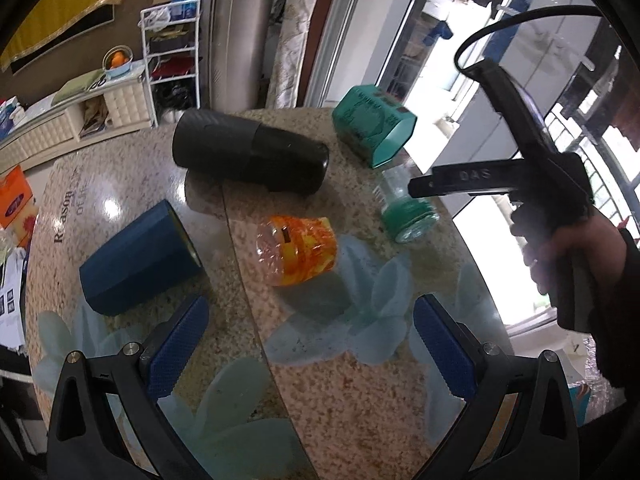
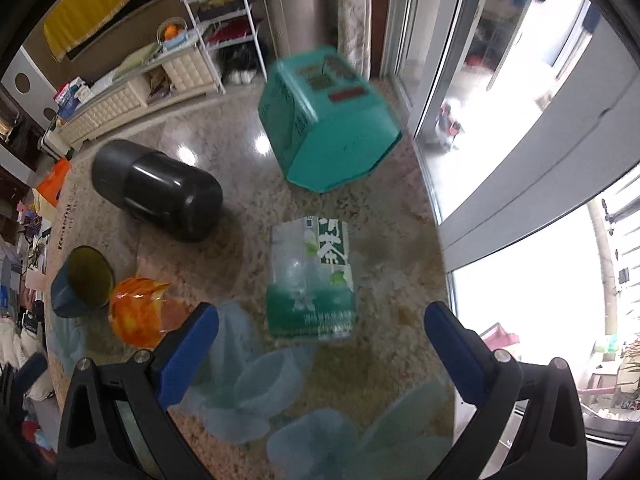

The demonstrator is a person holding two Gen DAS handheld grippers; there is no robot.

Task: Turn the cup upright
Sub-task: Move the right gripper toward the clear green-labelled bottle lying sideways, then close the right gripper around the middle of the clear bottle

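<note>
Several cups lie on their sides on a round stone table [image 1: 360, 392]. A clear cup with a green label [image 2: 310, 280] lies just ahead of my right gripper [image 2: 320, 344], which is open and empty above it. It also shows in the left wrist view [image 1: 404, 216], under the right gripper's body [image 1: 500, 180]. An orange cup [image 1: 298, 250] lies ahead of my left gripper [image 1: 308, 340], which is open and empty. A dark blue cup [image 1: 136, 258], a black flask [image 1: 250, 152] and a teal hexagonal cup [image 1: 372, 124] also lie tipped over.
The table edge [image 2: 436, 216] curves along the right, next to tall windows. A white shelf rack [image 1: 172, 44] and a low white cabinet [image 1: 72, 120] stand beyond the table's far side. An orange box [image 1: 14, 200] sits at the left.
</note>
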